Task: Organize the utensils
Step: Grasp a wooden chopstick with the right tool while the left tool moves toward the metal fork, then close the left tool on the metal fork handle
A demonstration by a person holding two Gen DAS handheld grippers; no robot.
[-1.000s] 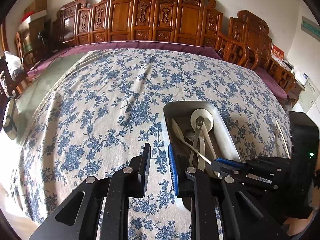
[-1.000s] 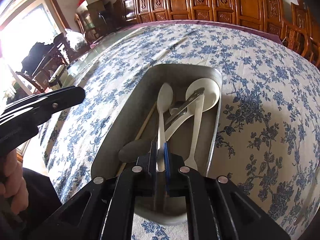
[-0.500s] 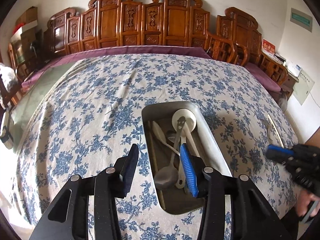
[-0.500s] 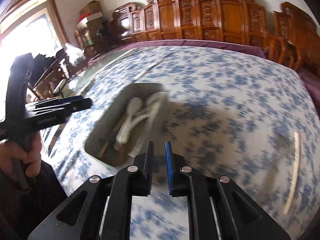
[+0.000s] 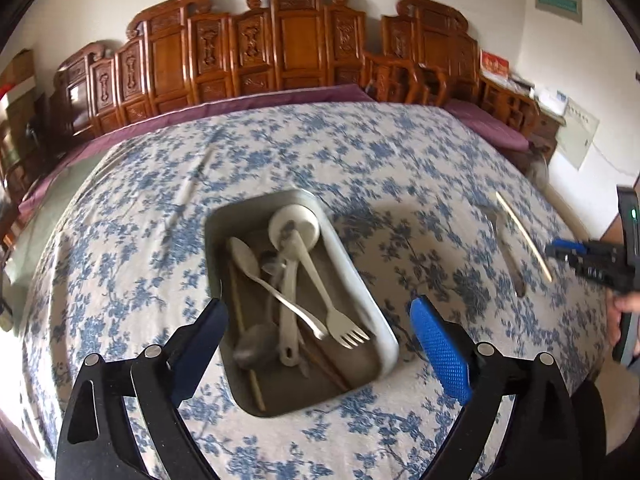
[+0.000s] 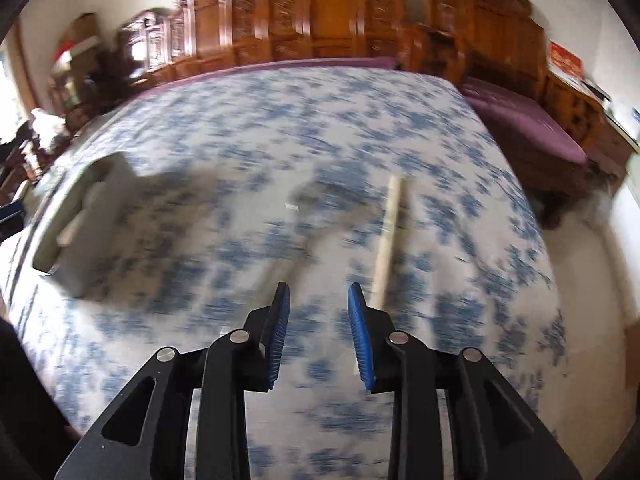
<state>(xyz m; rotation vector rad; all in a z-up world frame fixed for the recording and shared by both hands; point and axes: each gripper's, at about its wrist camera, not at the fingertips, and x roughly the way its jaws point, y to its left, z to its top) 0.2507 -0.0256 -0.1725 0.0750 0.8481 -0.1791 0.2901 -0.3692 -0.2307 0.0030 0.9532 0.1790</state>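
A metal tray [image 5: 356, 276] on the blue floral tablecloth holds several utensils: a white ladle [image 5: 294, 226], a white spoon [image 5: 244, 256], a white fork [image 5: 340, 320], a dark spoon and chopsticks. My left gripper [image 5: 316, 320] is wide open above the tray's near end, empty. My right gripper [image 6: 316, 304] is open and empty over the cloth, right of the tray [image 6: 76, 216]. A pale chopstick [image 6: 388, 236] lies just ahead of it, with a blurred metal fork [image 6: 304, 236] beside. Both also show in the left wrist view: chopstick [image 5: 524, 236], fork [image 5: 506, 252], right gripper [image 5: 560, 248].
Carved wooden chairs [image 5: 288, 44] line the far side of the table. A purple cloth edge [image 5: 240, 100] borders the tablecloth. The table's right edge [image 6: 560, 280] drops off near the chopstick. The right wrist view is motion-blurred.
My right gripper let go of the white spoon in the tray, swung right toward the chopstick and opened. My left gripper opened wide and moved over the tray.
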